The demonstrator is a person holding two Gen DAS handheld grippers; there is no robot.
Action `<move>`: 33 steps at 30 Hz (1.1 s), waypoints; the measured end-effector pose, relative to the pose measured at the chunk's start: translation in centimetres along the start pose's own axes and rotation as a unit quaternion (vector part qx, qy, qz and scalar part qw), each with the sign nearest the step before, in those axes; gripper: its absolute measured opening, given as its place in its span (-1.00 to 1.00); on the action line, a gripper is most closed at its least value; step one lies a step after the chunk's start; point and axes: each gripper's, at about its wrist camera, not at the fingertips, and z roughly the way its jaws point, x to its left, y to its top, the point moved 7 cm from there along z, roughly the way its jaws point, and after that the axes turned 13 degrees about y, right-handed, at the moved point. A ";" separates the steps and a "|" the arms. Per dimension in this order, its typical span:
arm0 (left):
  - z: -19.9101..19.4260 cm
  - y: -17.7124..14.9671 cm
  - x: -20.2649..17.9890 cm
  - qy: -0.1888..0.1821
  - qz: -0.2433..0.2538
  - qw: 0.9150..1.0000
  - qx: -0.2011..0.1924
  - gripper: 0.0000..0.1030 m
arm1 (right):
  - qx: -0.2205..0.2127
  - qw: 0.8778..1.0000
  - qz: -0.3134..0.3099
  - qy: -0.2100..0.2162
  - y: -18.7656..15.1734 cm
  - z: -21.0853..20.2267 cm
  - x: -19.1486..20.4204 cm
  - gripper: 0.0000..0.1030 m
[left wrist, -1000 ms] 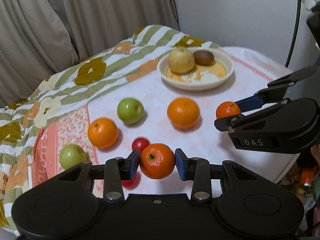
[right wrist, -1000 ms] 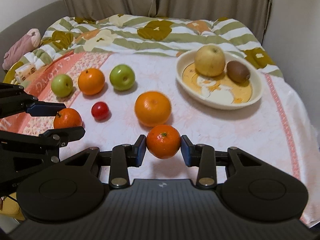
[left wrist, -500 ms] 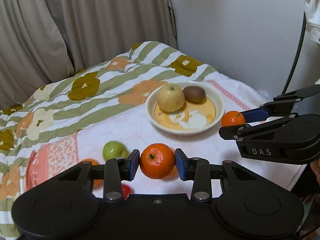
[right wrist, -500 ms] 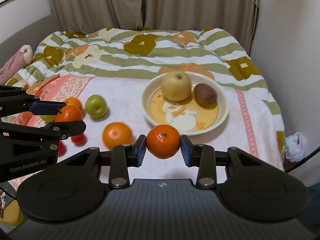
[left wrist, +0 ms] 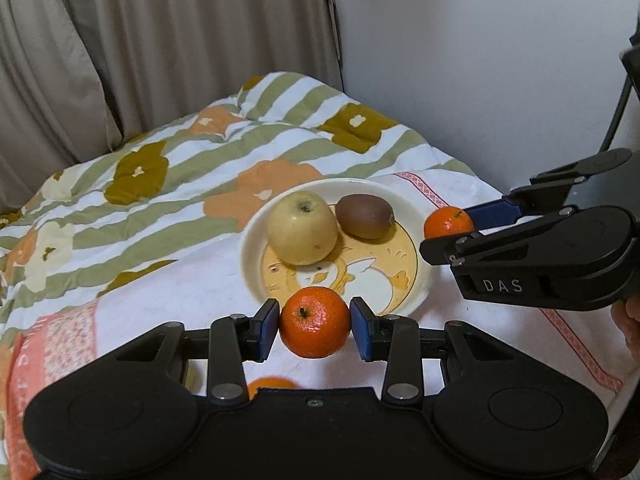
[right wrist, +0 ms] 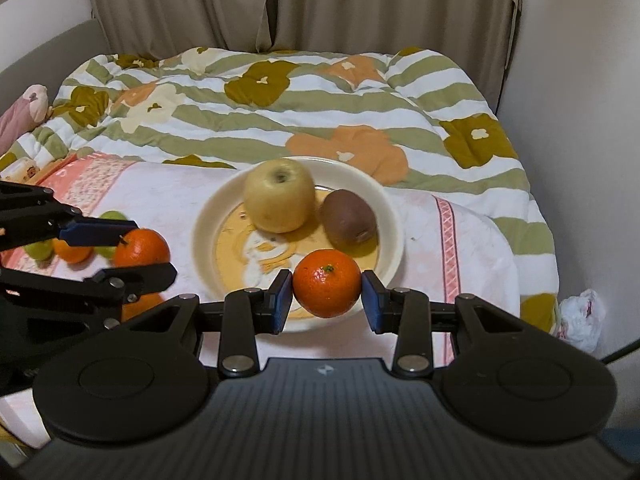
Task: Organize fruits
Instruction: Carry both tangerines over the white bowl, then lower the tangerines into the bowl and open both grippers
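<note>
Over the plate (right wrist: 394, 216), left tool (left wrist: 315, 322) and right tool (right wrist: 327, 290) each clamp a mandarin, poised above the rim for release beside apple (right wrist: 279, 195) and kiwi (right wrist: 349, 220).

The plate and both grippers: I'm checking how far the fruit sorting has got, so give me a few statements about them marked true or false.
1. The plate holds a yellow apple and a kiwi. True.
2. The left gripper is empty. False: it is shut on a tangerine.
3. The right gripper grips a tangerine too. True.
4. A tangerine already lies in the plate. False: both are held in the grippers, above or beside it.
5. The plate stands on bare wood. False: it rests on a pink and white cloth.
</note>
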 end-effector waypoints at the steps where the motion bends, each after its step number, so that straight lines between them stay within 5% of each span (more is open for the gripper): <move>1: 0.6 0.1 -0.4 -0.002 0.001 1.000 0.004 -0.17 | 0.002 1.000 0.000 0.002 0.1 0.4 -0.6 0.01; 22: 7.9 1.4 -6.8 -0.019 0.025 0.997 0.066 -0.16 | 0.031 0.999 0.011 0.025 0.8 4.1 -6.2 0.01; 24: 7.8 1.5 -6.6 -0.013 0.024 0.998 0.061 0.01 | 0.030 0.999 0.012 0.025 0.7 4.1 -6.1 0.01; 26: 7.4 1.8 -6.3 -0.011 0.019 0.998 0.052 0.78 | 0.030 0.999 0.012 0.026 0.8 4.2 -6.2 0.01; 33: 5.8 1.9 -4.6 -0.005 0.004 0.999 0.039 0.85 | 0.028 0.999 0.007 0.035 1.0 4.2 -5.6 0.01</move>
